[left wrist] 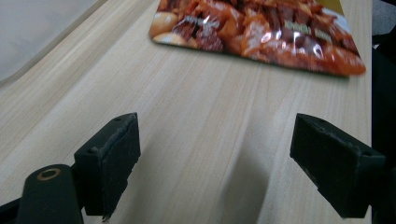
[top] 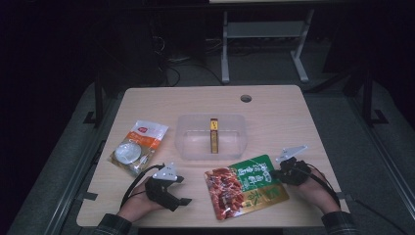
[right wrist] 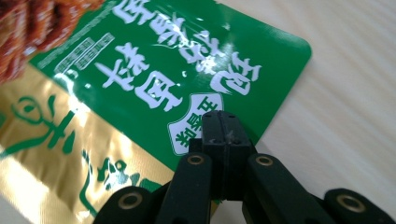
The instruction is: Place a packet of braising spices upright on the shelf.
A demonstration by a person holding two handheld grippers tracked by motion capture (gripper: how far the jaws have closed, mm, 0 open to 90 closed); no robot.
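A flat snack packet (top: 244, 188), green and gold with a picture of red meat, lies at an angle on the wooden table near the front. My right gripper (top: 279, 172) is at its right edge. In the right gripper view the jaws are pressed together (right wrist: 222, 126) over the packet's green border (right wrist: 140, 79). Nothing shows between them, and I cannot tell whether they touch the packet. My left gripper (top: 183, 190) rests on the table left of the packet, open and empty (left wrist: 215, 158), with the packet's meat end (left wrist: 261, 32) ahead of it.
A clear plastic bin (top: 181, 142) stands mid-table with a slim yellow-and-brown box (top: 214, 134) upright inside; its pale wall (left wrist: 28, 32) shows in the left gripper view. A white-and-orange pouch (top: 138, 147) lies at the left. A cable hole (top: 245, 98) is near the far edge.
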